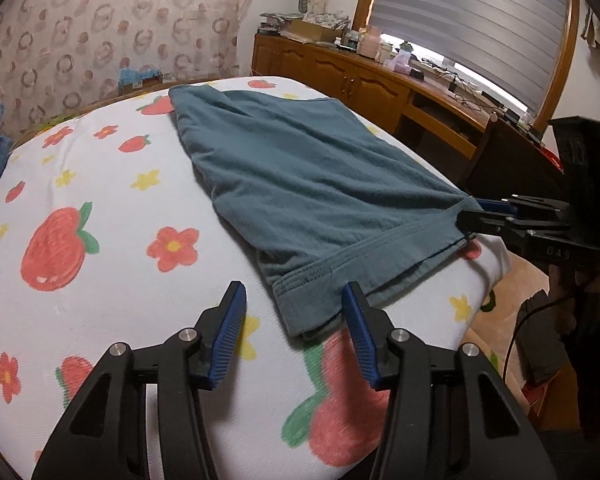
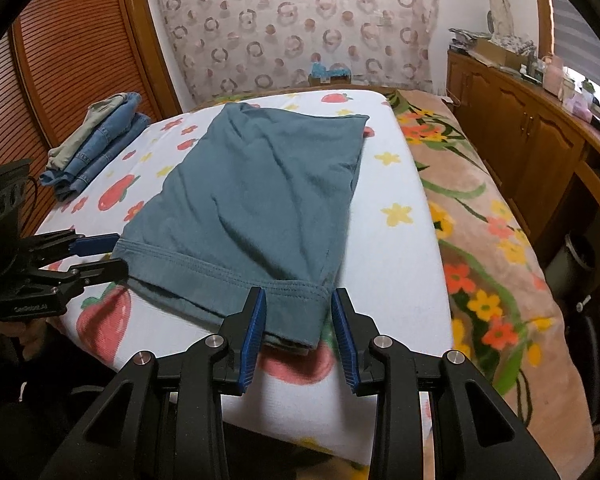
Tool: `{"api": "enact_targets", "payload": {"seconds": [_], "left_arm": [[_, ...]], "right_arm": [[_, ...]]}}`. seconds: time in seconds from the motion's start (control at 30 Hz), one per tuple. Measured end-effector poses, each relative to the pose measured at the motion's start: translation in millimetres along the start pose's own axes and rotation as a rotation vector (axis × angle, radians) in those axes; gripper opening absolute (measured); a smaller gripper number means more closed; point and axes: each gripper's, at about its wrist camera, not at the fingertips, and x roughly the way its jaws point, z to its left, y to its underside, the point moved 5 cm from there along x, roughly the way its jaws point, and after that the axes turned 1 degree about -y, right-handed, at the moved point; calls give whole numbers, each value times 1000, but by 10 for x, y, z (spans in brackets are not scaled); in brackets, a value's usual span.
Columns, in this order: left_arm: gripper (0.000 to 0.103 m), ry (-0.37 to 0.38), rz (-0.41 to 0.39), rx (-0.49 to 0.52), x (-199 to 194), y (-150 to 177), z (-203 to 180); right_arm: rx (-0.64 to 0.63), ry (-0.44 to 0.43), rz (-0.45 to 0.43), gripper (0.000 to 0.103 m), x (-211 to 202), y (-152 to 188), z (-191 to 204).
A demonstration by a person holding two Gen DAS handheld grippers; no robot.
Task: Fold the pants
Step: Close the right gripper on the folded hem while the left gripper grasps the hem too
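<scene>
Teal pants [image 1: 300,184] lie folded on a white strawberry-print cloth [image 1: 100,208], waistband edge nearest me. My left gripper [image 1: 294,300] is open, its fingers straddling the near left corner of the waistband. My right gripper [image 2: 298,308] is open too, its blue pads either side of the near right corner of the pants [image 2: 252,200]. Each gripper shows in the other's view, the right one [image 1: 476,216] at the pants' right corner and the left one [image 2: 108,252] at the left corner, both with jaws apart.
A stack of folded jeans [image 2: 96,144] sits at the far left of the cloth. A floral blanket [image 2: 492,248] covers the bed to the right. A wooden cabinet [image 2: 520,128] with clutter runs along the right wall, and a wooden louvred door [image 2: 60,60] is on the left.
</scene>
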Motion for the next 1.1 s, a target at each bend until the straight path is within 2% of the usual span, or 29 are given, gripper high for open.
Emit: {"api": "enact_targets", "payload": {"seconds": [0.03,0.13,0.2,0.33,0.37,0.5,0.8,0.93,1.1], "left_arm": [[38,4,-1,5,2,0,-16],[21,8,-16,11,-18,-4,-35],[18,21,-33,0,-96,-22,-28],[17,27,-62,-1,-234,-46,-25],[17,27,-60,-3,-240,-37,-19],[17,12,-35,-6,-181,26,13],[17,4,-14,-8,-90,86,65],[17,4,-14,-8,-86,91,59],[17,2,-16,-2,-77,93,54]], "right_arm": [[1,-1,-2,35,-3,1,7],[-2,-5,-8,35,-12,11,24],[-3,-6,-12,35,-14,19,32],[-6,-23,-32,34,-56,20,56],[-9,-33,-34,27,-64,25,74],[-16,-44,-42,14,-100,50,101],[4,-39,-55,15,-119,95,86],[-4,17,-25,22,-14,116,85],[-2,34,7,33,109,137,101]]}}
